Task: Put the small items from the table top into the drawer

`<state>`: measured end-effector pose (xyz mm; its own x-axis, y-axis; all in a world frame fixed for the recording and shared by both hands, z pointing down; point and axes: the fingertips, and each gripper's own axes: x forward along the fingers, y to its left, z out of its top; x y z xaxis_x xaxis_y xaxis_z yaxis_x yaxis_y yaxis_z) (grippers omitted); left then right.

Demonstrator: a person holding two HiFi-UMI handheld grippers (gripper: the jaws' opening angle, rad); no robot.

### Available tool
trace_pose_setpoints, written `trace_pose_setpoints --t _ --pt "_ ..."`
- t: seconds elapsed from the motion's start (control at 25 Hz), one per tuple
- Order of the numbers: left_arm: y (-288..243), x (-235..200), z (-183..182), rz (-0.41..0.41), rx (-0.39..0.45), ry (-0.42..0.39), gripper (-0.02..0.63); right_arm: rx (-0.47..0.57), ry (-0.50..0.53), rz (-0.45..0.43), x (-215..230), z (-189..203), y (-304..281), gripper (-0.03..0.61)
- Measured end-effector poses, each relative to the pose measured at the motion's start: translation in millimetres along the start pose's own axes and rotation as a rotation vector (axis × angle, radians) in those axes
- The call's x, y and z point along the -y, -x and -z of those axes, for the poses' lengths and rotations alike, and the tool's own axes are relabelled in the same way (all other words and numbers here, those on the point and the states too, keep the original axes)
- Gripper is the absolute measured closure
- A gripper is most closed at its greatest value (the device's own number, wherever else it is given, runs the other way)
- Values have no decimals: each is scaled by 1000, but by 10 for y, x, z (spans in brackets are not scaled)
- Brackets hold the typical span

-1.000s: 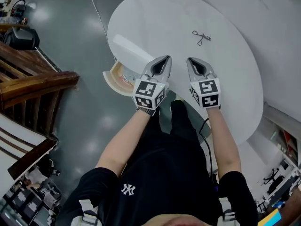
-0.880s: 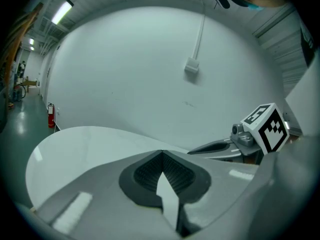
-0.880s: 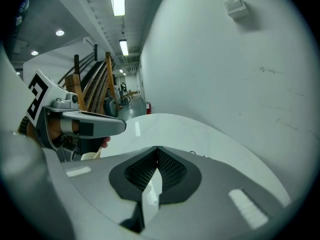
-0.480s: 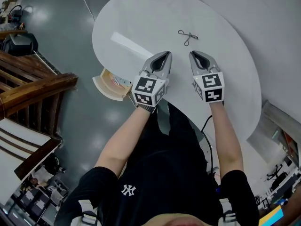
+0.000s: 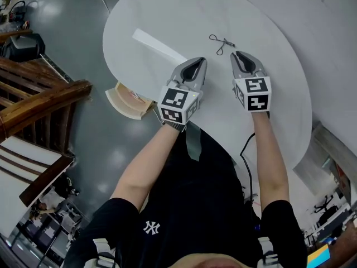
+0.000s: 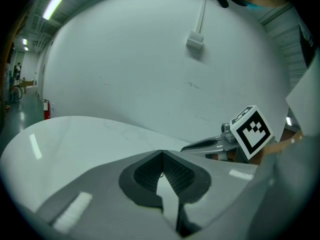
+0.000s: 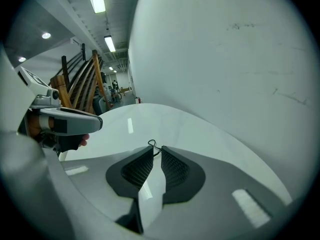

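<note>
Your right gripper, jaws just opened slightly with nothing between them, aims at the small black wire clip just ahead on the round white table, likely readying a pickup, while your left gripper hangs closed and empty.

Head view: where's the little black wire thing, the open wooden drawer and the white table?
small black wire item (image 5: 221, 42), head view, its twisted middle.
open light wooden drawer (image 5: 121, 106), head view, its curved front wall.
round white table (image 5: 273, 94), head view, bare top at right.
</note>
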<state>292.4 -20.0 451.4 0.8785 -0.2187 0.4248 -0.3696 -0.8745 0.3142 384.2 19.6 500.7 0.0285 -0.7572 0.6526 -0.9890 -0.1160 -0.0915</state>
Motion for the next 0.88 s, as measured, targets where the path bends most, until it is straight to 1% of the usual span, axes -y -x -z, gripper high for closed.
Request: trace_pose_setpoints --t 0.28,0.48,0.68,0.76,0.88 --pt "-172 -29 84 -13 -25 18 614 -37 1 -14 184 69 -213 488" --pt "-339 6 154 -6 -31 29 614 -67 1 -41 234 206 -368 469" --pt "-467 50 197 -7 -36 46 614 -76 26 -67 280 282 -481 466" --pt "-480 58 220 -8 -41 48 614 -81 53 -70 285 296 -517 469" --pt "-466 15 234 -12 -43 51 614 -86 104 -54 254 271 -580 516"
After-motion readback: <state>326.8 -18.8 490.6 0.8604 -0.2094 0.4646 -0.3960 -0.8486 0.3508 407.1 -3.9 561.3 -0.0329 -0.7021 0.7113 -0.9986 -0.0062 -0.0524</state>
